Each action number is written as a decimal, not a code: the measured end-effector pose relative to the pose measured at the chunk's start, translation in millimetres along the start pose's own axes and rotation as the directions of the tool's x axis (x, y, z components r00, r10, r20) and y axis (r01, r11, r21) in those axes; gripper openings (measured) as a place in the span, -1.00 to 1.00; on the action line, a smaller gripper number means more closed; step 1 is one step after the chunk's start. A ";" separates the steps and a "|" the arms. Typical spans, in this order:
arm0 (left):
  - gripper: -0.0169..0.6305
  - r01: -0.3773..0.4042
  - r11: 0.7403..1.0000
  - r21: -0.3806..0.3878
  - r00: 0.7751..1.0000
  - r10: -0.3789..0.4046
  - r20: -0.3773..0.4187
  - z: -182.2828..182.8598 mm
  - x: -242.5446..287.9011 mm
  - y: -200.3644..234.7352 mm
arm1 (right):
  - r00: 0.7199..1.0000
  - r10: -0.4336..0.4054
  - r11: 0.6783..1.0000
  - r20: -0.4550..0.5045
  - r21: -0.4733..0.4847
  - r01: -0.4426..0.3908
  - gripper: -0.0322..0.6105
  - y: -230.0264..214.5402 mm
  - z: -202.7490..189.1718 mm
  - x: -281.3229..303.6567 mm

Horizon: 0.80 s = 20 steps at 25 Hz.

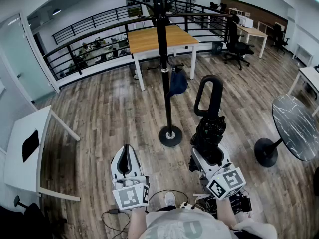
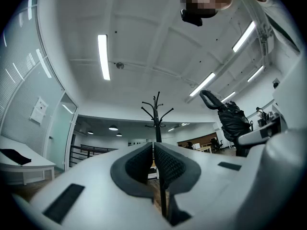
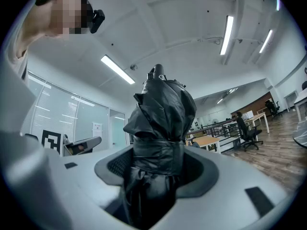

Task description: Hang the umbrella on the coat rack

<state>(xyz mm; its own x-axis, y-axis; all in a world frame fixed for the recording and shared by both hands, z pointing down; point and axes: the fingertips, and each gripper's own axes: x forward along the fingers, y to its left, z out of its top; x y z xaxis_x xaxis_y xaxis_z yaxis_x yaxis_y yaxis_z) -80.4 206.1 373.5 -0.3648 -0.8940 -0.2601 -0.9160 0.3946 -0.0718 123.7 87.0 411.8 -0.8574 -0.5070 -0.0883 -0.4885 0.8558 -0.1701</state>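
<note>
The black coat rack [image 1: 163, 63] stands on a round base in the middle of the wooden floor, with a dark blue bag [image 1: 178, 81] hanging low on it. In the left gripper view the coat rack [image 2: 157, 112] shows straight ahead, far off. My right gripper [image 1: 210, 144] is shut on the folded black umbrella [image 1: 210, 127], whose loop handle points up toward the rack. Its pads press on the strapped umbrella [image 3: 162, 110] in the right gripper view [image 3: 156, 163]. My left gripper [image 1: 126, 158] is shut and empty [image 2: 153, 151], left of the umbrella [image 2: 233, 122].
A wood-topped table [image 1: 154, 38] stands behind the rack by a black railing [image 1: 89, 44]. A white table [image 1: 22, 151] is at the left, and a round dark marble table [image 1: 295, 126] at the right. An office chair [image 1: 237, 47] is at the back right. A cable [image 1: 160, 195] lies near my feet.
</note>
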 end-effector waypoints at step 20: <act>-0.84 0.070 0.997 -0.038 0.997 -0.070 -0.008 -31.1 55.2 22.0 | 0.999 -0.020 1.000 0.032 -0.004 0.020 -0.03 -0.8 -7.1 55.5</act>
<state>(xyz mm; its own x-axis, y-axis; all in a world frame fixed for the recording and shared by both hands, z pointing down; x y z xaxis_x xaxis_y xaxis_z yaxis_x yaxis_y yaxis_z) -125.9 158.8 387.6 -0.3007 -0.9213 -0.2467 -0.9450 0.3227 -0.0532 75.4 58.9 414.0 -0.8418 -0.5271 -0.1161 -0.5064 0.8458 -0.1678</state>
